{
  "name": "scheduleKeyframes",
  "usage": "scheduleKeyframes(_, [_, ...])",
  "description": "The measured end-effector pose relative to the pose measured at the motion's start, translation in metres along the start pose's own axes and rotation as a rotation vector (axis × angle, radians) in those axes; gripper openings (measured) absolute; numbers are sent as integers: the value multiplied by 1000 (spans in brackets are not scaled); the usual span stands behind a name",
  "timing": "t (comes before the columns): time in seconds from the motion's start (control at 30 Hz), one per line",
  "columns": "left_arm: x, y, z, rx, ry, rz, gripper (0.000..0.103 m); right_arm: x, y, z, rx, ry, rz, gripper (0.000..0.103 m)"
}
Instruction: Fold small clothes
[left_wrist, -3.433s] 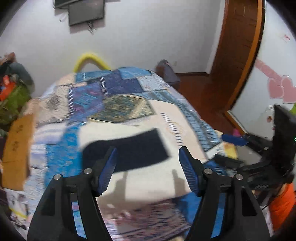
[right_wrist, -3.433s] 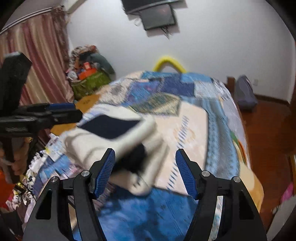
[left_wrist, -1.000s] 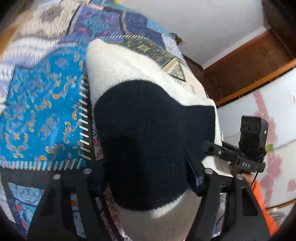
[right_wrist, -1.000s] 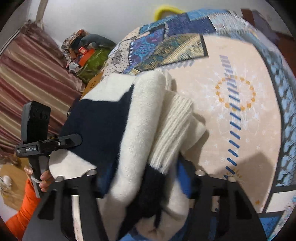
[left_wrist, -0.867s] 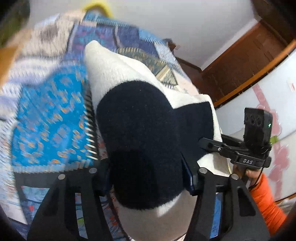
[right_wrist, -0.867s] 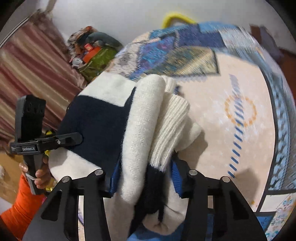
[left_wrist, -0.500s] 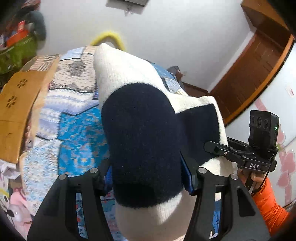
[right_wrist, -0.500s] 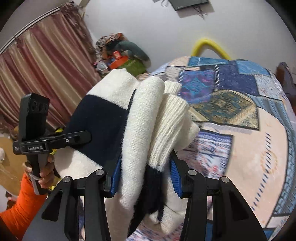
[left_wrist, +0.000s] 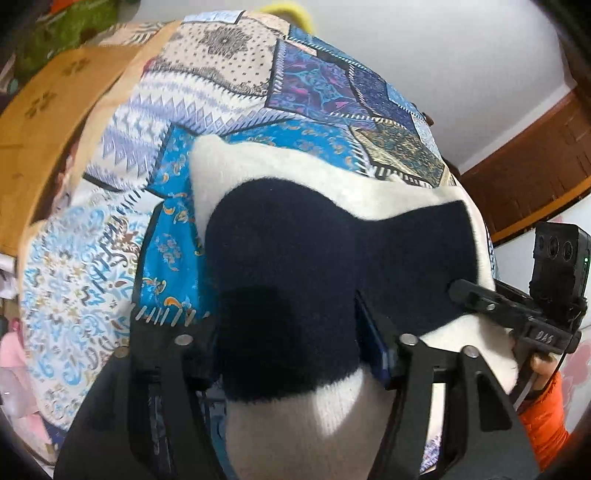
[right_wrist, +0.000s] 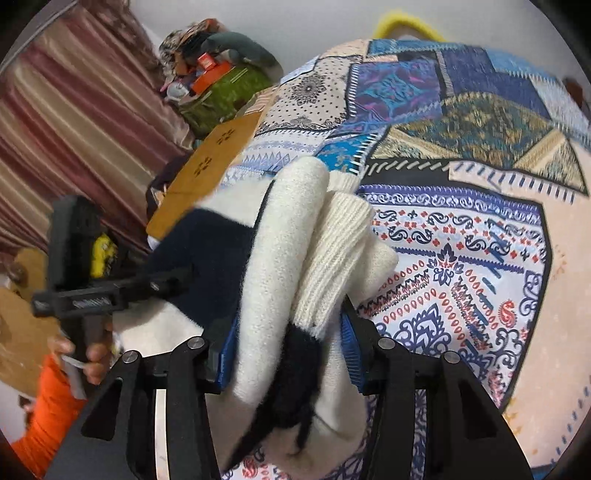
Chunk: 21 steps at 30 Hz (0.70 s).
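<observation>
A folded cream and navy knit sweater (left_wrist: 295, 266) fills the left wrist view and shows in the right wrist view (right_wrist: 295, 258) as a thick bundle. My left gripper (left_wrist: 295, 350) is shut on one end of it. My right gripper (right_wrist: 288, 354) is shut on the other end, with cream ribbed layers and a navy piece bulging between the blue pads (right_wrist: 349, 354). The sweater hangs between the grippers just above the patchwork bedspread (left_wrist: 110, 229). Each gripper also shows in the other's view: the right one (left_wrist: 517, 314) and the left one (right_wrist: 110, 288).
The bedspread (right_wrist: 480, 258) covers the bed. A wooden board (left_wrist: 48, 96) lies along the bed's left side, also in the right wrist view (right_wrist: 207, 166). A striped curtain (right_wrist: 74, 110) and a pile of things (right_wrist: 221, 74) stand beyond. A yellow hoop (right_wrist: 406, 22) is at the far end.
Both grippers, still shut on the sweater, have tilted down toward the bed; the sweater is lower and nearer the bedspread's left part than half a second ago.
</observation>
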<state>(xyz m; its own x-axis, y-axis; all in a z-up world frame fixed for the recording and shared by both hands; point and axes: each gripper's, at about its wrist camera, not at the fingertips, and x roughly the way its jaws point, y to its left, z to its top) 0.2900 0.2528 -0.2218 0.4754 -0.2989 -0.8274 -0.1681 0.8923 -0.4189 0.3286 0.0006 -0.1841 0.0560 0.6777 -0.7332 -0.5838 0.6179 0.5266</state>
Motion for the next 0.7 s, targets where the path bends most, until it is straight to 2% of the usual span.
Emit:
scheduleKeyframes(0.07, [1,4,-2,-5,-18,-12,72,1,-3,0,-17,4,-8,50])
scheduleKeyframes(0.13, [-1,3,-3,11,-29,7,73,-1,0,0,-37,6,-18,56])
scheduleKeyframes(0.3, [-36,-16,-9,88,-113,133,72,-28,17,-7,-89,-58,-77,57])
scheduleKeyframes(0.4, [-74,-36,-16,145,-203,181,72,-55,32,-10,-144,-128,-120,57])
scheduleKeyframes(0.53, [-138,-69,-33,204,-357,169,72,-103,64,-15,-215,-258,-128,57])
scheduleKeyframes(0.7, [-211,-114,-67,277,-549,171,72,-171,116,-32,-311,-466,-107,57])
